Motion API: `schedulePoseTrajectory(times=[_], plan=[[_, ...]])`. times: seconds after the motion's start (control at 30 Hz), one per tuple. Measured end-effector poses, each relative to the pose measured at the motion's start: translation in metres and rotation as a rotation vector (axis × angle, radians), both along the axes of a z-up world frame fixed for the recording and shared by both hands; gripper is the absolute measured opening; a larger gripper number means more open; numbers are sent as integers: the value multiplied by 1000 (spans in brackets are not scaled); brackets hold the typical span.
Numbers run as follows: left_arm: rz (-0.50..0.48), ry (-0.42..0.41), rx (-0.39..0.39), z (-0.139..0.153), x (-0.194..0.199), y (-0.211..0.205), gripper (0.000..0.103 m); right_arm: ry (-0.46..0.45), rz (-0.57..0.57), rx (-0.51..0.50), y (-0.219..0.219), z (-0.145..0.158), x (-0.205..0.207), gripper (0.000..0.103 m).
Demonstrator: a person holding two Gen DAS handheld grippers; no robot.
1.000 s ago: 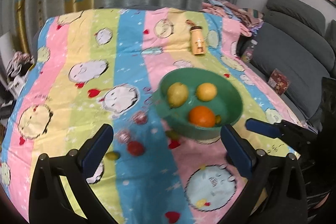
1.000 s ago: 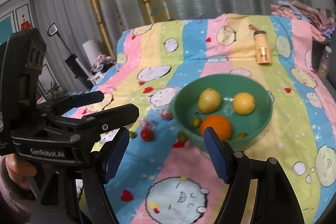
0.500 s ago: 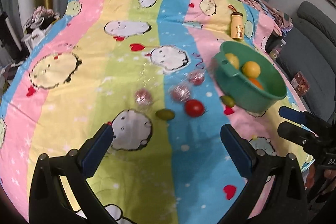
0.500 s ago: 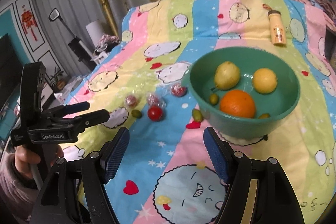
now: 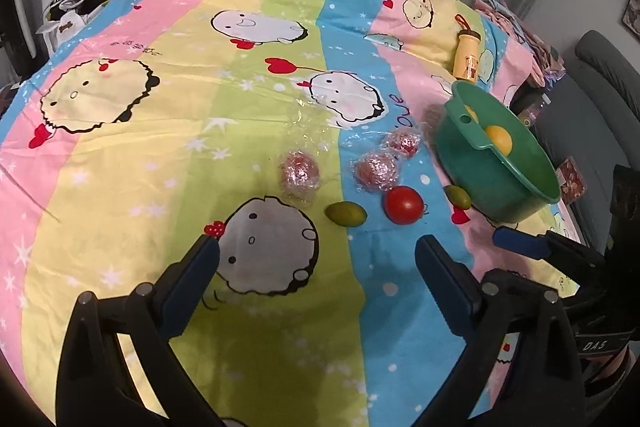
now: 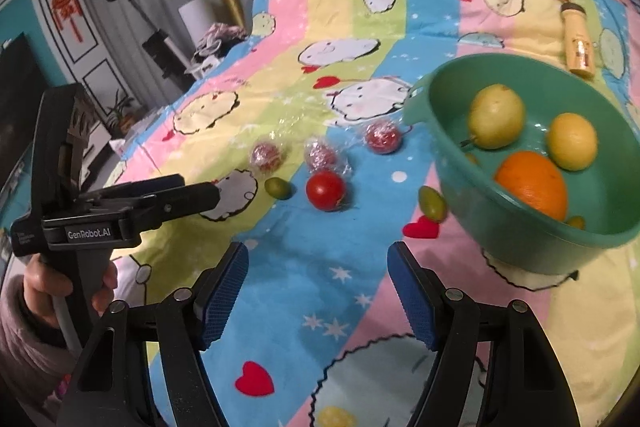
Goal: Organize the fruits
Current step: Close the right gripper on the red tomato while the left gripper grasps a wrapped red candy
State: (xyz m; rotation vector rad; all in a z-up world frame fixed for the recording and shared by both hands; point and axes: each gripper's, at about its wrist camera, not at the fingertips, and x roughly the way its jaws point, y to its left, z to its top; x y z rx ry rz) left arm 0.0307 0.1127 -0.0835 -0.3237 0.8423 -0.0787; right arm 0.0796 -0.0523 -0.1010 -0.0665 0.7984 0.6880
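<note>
- Left wrist view: the left gripper hangs over the striped cartoon tablecloth with its jaws wide; they have just been closing a little, and only cloth shows between them.
- Just ahead of its fingertips lie a green olive-shaped fruit and, to its right, a bare red tomato; the two are near each other but apart.
- Behind them sit three tomatoes in clear wrap, spread in a loose row toward the bowl.
- The green bowl stands near the right edge of the surface; a second small green fruit lies just beside its base. Inside, a yellow fruit shows; the rest of the contents is hidden by the wall.
- A yellow bottle lies on its side toward the far right corner.
- The right gripper enters from the right, low over the near right edge.
- Right wrist view: the right gripper is partly spread, nothing between its blue pads, over the blue stripe near the near edge.
- The bowl is to its right, holding a pear, a lemon, an orange and small green fruits that are hard to make out.
- The bare tomato, both loose green fruits and the wrapped tomatoes lie mid-surface, left of the bowl.
- The left gripper, held by a hand in a pink sleeve, points toward them from the left edge.
</note>
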Motion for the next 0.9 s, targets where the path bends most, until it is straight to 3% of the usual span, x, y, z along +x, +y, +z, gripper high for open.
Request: schedulePoseTrajectory(times=[0.23,0.3,0.53,0.6,0.67,0.73,0.9], plan=[[54,-8,-13,-2,29,13,87,-5,3,-23,14,-8,16,73],[50,-3,2,-4,41,13,77,-6,5,-27,20,-9,21,72],[39,27,57,-13,66,6,62,-18,1,-73,40,-15,38,63],[37,37,76,-17,69,5,48,-19,-2,-91,45,-18,43,61],[45,53,102,-21,70,5,41,-11,3,-96,49,-21,49,57],[43,52,105,-24,69,7,41,-7,3,-103,53,-23,52,56],[43,45,81,-25,68,13,28,-8,5,-109,57,-27,58,51]])
